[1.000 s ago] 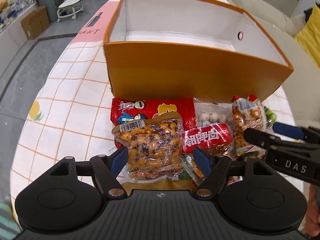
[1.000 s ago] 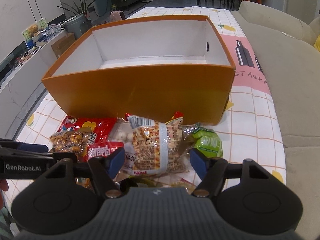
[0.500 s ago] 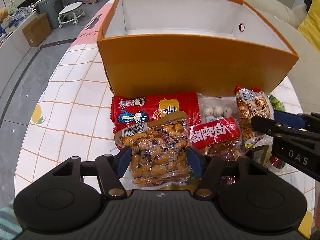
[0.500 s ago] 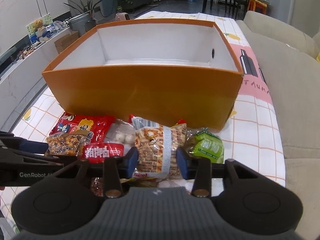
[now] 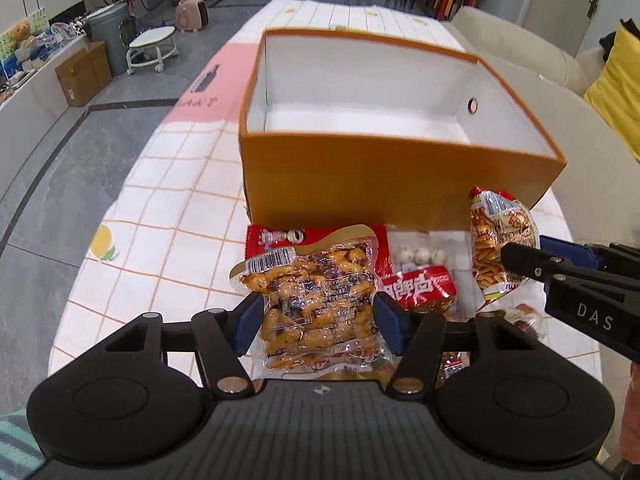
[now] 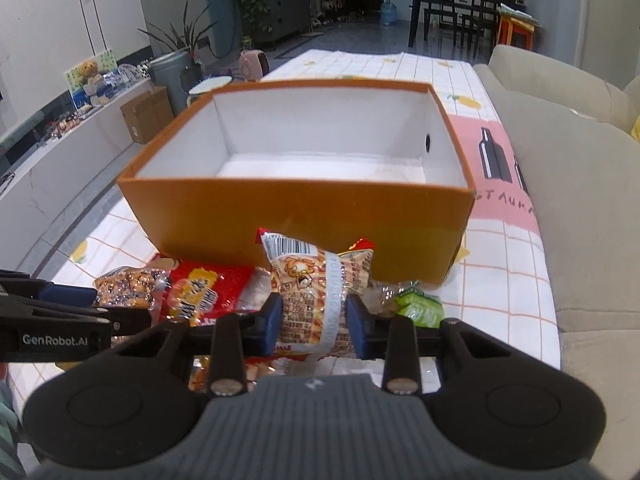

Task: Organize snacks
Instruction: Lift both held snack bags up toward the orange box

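My left gripper [image 5: 318, 324] is shut on a clear bag of brown nuts [image 5: 316, 296] and holds it above the table. My right gripper [image 6: 314, 326] is shut on an orange snack bag with a white strip [image 6: 320, 284], also raised; that bag shows in the left wrist view [image 5: 500, 240]. An empty orange box with a white inside [image 5: 396, 168] [image 6: 304, 208] stands just beyond both. On the table before it lie a long red packet [image 5: 276, 238], a bag of white balls [image 5: 420, 254], a red packet with white characters [image 5: 420, 288] and a green packet [image 6: 420, 308].
The table wears a white checked cloth with a pink patch [image 5: 212, 88]. A beige sofa [image 6: 580, 184] runs along the right side. The floor drops away on the left, with a stool [image 5: 152, 44] and a cardboard box [image 5: 82, 74] there.
Both grippers closed on their bags and lifted them off the pile. Both views rose and pulled back from the box.
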Demonstrator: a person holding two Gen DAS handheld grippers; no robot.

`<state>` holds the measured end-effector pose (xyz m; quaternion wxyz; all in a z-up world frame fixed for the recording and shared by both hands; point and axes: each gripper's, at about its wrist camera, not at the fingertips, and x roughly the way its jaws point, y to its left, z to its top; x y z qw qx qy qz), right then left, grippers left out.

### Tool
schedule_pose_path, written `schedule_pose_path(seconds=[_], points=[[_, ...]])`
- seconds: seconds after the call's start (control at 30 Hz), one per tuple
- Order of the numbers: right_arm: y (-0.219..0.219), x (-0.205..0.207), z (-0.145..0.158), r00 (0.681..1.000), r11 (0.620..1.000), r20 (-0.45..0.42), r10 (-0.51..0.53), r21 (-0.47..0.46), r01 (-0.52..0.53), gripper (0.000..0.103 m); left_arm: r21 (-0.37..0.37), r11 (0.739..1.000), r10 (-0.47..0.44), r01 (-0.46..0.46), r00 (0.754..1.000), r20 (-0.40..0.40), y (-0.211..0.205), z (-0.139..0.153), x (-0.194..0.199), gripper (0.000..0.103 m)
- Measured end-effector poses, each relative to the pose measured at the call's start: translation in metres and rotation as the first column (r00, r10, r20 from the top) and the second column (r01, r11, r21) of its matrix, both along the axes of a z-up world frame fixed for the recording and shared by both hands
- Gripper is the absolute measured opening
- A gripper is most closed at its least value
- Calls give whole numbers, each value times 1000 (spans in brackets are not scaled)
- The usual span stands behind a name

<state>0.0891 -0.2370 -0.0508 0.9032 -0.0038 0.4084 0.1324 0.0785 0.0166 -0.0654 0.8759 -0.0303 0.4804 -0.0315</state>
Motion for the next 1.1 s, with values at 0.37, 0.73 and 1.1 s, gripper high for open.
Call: schedule_pose_path(seconds=[0.37, 0.73, 1.1], points=[[-1, -17, 36, 998, 999, 63, 14, 34, -16, 29, -26, 999, -19, 22, 994, 104, 2, 43, -6, 69], [-5, -17, 74, 990, 998, 135, 30, 56, -38, 27, -18, 998, -63, 68, 976, 211, 4, 81, 12, 68], [8, 15, 95, 982, 995, 179, 65, 60, -77, 27, -17, 997, -72, 80, 962, 263, 7, 98, 56, 21]])
